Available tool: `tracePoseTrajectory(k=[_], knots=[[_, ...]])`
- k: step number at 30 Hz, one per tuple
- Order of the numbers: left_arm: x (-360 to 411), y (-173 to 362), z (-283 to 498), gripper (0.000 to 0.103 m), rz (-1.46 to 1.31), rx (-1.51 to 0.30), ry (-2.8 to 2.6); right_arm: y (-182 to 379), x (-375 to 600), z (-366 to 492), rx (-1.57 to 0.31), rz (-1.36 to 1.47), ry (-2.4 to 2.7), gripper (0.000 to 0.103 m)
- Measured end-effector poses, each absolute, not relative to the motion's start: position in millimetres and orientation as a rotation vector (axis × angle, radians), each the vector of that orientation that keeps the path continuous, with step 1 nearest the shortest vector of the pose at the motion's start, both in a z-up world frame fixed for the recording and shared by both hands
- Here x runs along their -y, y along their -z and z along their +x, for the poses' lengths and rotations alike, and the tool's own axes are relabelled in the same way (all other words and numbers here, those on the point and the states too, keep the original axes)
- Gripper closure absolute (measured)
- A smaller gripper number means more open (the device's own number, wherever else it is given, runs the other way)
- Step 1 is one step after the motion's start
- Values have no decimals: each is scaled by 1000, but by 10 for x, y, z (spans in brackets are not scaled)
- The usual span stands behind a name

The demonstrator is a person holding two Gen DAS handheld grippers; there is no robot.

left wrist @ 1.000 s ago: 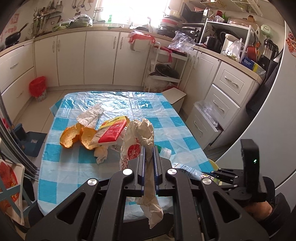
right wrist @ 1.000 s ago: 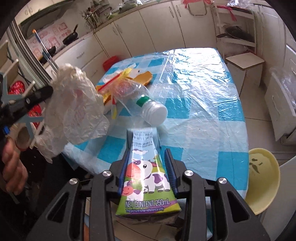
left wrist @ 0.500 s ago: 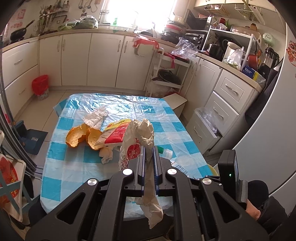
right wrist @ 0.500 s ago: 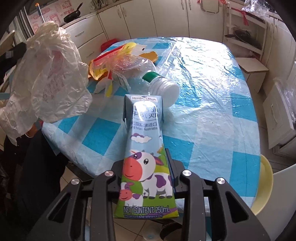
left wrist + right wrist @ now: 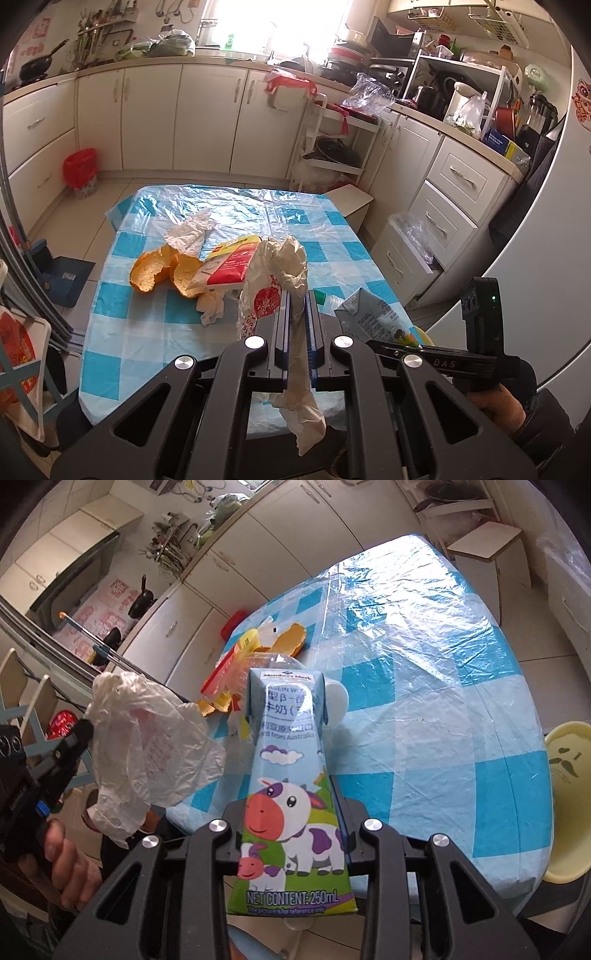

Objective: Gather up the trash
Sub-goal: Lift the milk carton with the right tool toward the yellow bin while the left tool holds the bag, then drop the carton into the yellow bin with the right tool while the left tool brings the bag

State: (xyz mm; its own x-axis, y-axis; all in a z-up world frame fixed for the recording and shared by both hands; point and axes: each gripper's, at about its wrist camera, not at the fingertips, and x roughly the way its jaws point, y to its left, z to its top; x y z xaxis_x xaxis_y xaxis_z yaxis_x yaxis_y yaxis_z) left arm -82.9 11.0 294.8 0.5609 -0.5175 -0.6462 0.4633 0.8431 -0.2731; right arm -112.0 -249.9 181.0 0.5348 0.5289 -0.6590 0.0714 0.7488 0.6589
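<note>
My left gripper (image 5: pixel 297 295) is shut on a crumpled white plastic bag (image 5: pixel 275 280), held above the near edge of the table (image 5: pixel 155 332); the bag also shows in the right wrist view (image 5: pixel 147 746). My right gripper (image 5: pixel 291 786) is shut on a 250 mL milk carton (image 5: pixel 288 775) with a cow print, lifted off the table; the carton also shows in the left wrist view (image 5: pixel 373 317). On the table lie orange peels (image 5: pixel 162 271), a red and yellow wrapper (image 5: pixel 231 264), crumpled tissues (image 5: pixel 190 232) and a clear plastic bottle (image 5: pixel 334 701).
The table has a blue-and-white checked plastic cover (image 5: pixel 424 664). A red-lined bin (image 5: pixel 79 171) stands by the far cabinets. A yellow stool (image 5: pixel 565 805) sits at the table's right side. A small white stool (image 5: pixel 351 201) and a rack stand beyond the table.
My right gripper has lifted the milk carton off the table and raised it toward the bag. My left gripper has pulled back and risen with the bag.
</note>
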Motion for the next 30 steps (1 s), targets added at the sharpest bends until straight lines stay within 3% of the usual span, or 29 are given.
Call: tracePoseTrajectory(k=[18, 30], knots=[[174, -2929, -830, 96, -49, -796, 634, -2092, 2700, -1196, -876, 704, -256, 69], [1226, -3029, -931, 96, -11, -799, 847, -2064, 3772, -1508, -902, 682, 166, 69]])
